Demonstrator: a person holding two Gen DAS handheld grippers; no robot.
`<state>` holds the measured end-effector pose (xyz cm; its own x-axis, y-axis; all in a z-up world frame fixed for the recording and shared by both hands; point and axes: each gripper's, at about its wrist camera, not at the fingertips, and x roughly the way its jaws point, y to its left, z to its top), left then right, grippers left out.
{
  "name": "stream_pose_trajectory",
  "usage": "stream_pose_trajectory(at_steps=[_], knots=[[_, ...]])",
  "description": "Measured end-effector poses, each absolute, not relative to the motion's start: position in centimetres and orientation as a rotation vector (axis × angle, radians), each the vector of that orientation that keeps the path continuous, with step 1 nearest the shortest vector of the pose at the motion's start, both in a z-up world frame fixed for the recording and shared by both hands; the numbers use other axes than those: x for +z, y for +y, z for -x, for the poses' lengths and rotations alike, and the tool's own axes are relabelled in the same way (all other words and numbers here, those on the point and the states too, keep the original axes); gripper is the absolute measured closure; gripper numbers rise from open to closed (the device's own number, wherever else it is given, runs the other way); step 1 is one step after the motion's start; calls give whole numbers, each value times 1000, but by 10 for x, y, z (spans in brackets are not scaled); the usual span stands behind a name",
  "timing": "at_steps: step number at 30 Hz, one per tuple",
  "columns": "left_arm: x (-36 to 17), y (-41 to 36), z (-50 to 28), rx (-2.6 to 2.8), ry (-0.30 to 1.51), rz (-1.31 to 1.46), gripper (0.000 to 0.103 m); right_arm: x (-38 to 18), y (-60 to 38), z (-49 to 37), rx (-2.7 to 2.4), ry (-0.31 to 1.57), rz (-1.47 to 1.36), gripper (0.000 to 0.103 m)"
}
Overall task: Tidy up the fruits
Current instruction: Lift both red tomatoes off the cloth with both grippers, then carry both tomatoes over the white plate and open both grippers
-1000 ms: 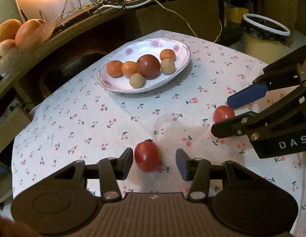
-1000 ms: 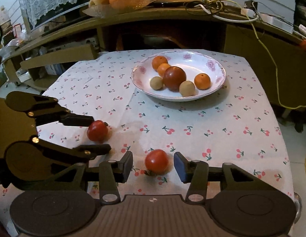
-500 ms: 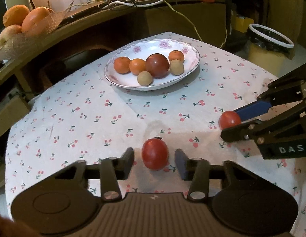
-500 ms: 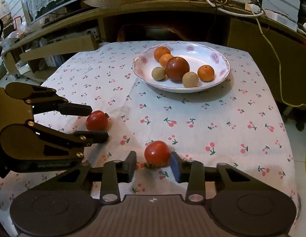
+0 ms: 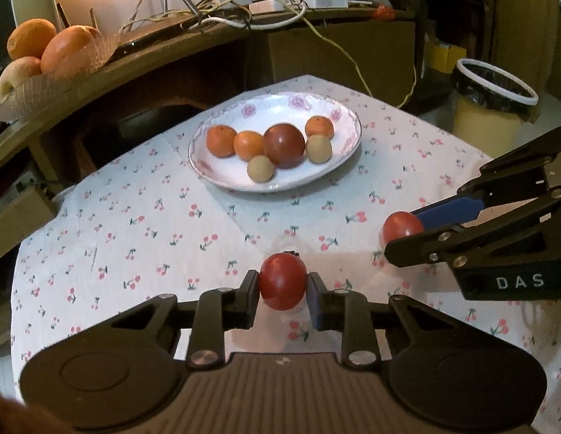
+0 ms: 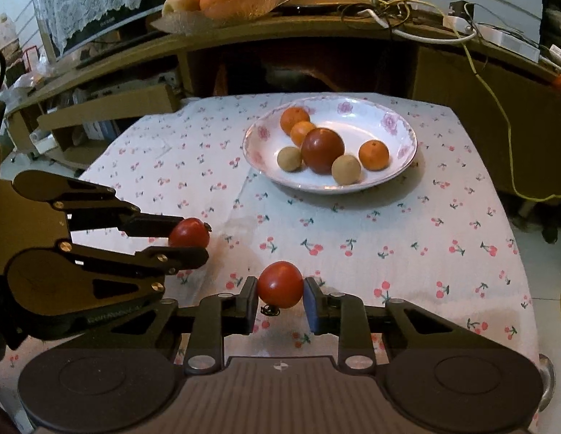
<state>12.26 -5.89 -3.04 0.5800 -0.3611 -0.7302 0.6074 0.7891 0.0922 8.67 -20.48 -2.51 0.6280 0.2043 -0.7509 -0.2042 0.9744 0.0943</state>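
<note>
two red tomatoes (image 5: 282, 282) (image 6: 279, 284) — each tong-gripped, seemingly lifted

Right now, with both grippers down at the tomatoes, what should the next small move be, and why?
Probably a short straight lift of both. The left gripper has closed on its tomato, and the right gripper on the other tomato; both fruits sit low over the tablecloth. Rising first should clear the rim of the plate ahead, where the other fruit already lies.

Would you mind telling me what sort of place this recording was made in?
Most likely a lived-in home room, not a lab: a table under a cherry-print tablecloth, a floral plate of fruit, a wooden shelf cluttered with cables, and a lined waste bin on the floor.
</note>
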Motion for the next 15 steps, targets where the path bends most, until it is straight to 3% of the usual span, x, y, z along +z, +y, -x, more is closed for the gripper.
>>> stream_pose_trajectory(at_steps=[15], knots=[[-6,-77,-144,-570,707,-305,69,0,-213,-104,214,779,-41,75]])
